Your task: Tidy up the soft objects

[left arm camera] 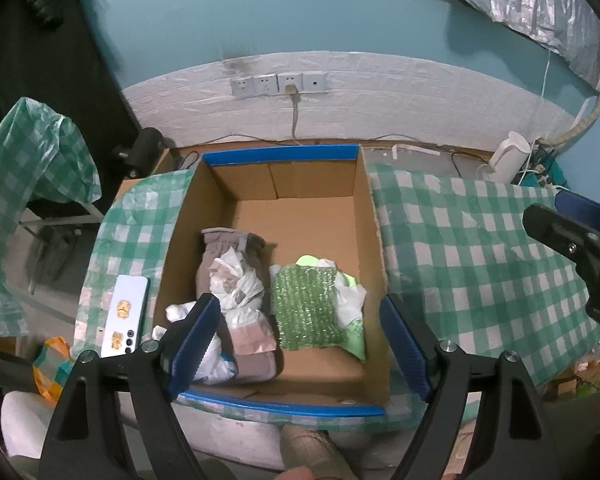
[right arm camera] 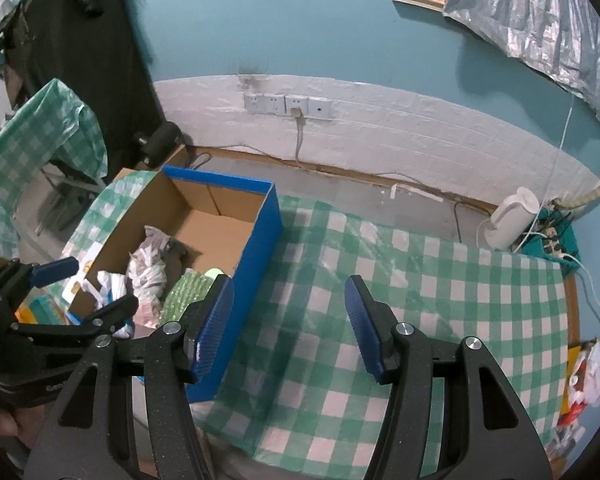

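Soft items sit bunched at the cardboard box's (left arm camera: 236, 216) near end, leaving room behind; left tool (left arm camera: 300, 344) wide, right tool (right arm camera: 290, 328) half-open, both empty.

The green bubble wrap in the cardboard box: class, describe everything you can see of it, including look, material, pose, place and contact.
The green bubble wrap is a translucent, bumpy plastic sheet, shiny and roughly rectangular. It lies flat in the near right part of the cardboard box, on top of white and light green plastic bags that stick out beneath it. A yellow-green piece shows at its far edge. To its left sits a bundle of grey cloth and white bags. No gripper touches it.
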Demonstrator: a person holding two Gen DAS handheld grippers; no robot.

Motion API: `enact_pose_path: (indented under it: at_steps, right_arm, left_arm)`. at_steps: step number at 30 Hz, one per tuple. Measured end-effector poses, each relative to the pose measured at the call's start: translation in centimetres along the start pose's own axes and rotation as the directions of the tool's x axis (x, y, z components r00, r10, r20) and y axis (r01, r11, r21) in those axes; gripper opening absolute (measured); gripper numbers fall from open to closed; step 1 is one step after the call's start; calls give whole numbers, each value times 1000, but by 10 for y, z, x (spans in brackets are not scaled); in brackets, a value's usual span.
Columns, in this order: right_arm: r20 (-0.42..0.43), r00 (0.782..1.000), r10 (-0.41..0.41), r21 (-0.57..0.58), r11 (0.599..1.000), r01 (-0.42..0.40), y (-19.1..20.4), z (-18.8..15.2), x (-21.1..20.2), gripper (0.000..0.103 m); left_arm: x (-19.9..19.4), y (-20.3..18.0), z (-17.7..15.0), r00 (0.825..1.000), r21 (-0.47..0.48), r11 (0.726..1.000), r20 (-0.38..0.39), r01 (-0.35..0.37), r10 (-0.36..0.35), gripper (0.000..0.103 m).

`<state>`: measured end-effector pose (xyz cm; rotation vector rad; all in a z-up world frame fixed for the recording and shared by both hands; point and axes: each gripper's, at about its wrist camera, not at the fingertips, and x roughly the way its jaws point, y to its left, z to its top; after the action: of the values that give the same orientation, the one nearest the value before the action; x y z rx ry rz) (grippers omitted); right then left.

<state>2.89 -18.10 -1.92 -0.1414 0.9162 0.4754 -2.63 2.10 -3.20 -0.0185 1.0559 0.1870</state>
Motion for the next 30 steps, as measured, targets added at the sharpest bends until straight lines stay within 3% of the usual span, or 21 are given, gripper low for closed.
enact_pose_path:
  at_steps: [18,30]
  right_arm:
    - [29,999,-19,37,999,18,-20,-3,-12,57]
    - [28,999,-19,43,999,18,-22,-3,-12,57]
  left_arm:
    - [-19,-12,1,998,2,1000,61,-8,8,87]
    - [-17,-12,0,999,5,1000,52,-7,7,87]
